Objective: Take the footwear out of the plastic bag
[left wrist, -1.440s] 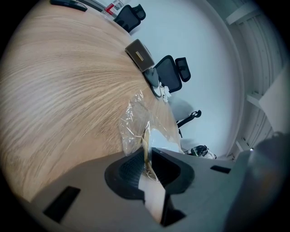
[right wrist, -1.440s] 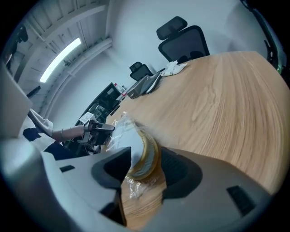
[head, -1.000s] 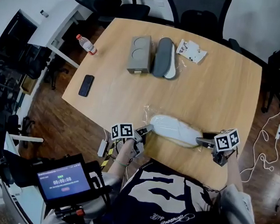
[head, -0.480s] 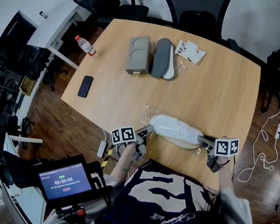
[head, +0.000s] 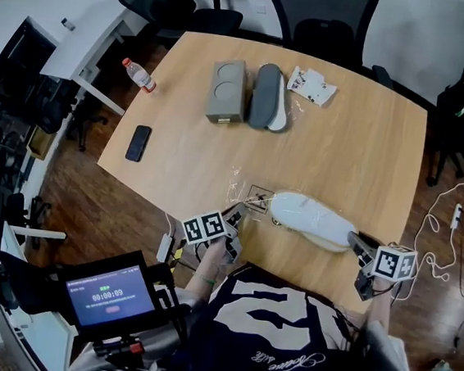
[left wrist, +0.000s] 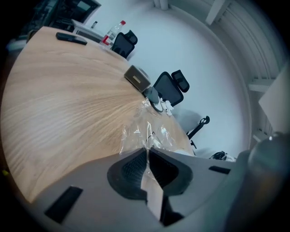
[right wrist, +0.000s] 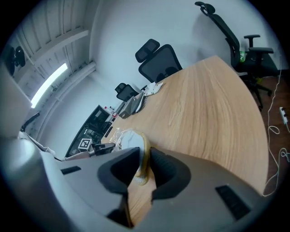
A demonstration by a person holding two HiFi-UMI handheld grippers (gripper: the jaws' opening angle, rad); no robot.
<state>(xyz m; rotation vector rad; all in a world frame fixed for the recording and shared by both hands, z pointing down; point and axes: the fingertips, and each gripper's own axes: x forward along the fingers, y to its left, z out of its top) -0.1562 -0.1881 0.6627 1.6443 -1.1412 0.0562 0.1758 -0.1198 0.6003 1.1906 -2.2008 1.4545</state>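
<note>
An office meeting room — black swivel chairs (head: 320,17) are standing along the far edge of a large wooden table (head: 360,145), a white desk (head: 85,50) is sitting far left, cables (head: 456,215) are trailing across the right-hand floor (head: 443,174).

slipper (head: 311,218) right of plastic bag (head: 246,195), on table (head: 362,128)

Soft, even indoor light covers the bench (head: 360,145), with faint shadows only. The head view bows at its edges. Both gripper views are round fisheyes with dark corners; the left tongs (left wrist: 147,152) and right tongs (right wrist: 145,154) look soft, perhaps out of focus. The plastic bag (left wrist: 145,131) glints.
</note>
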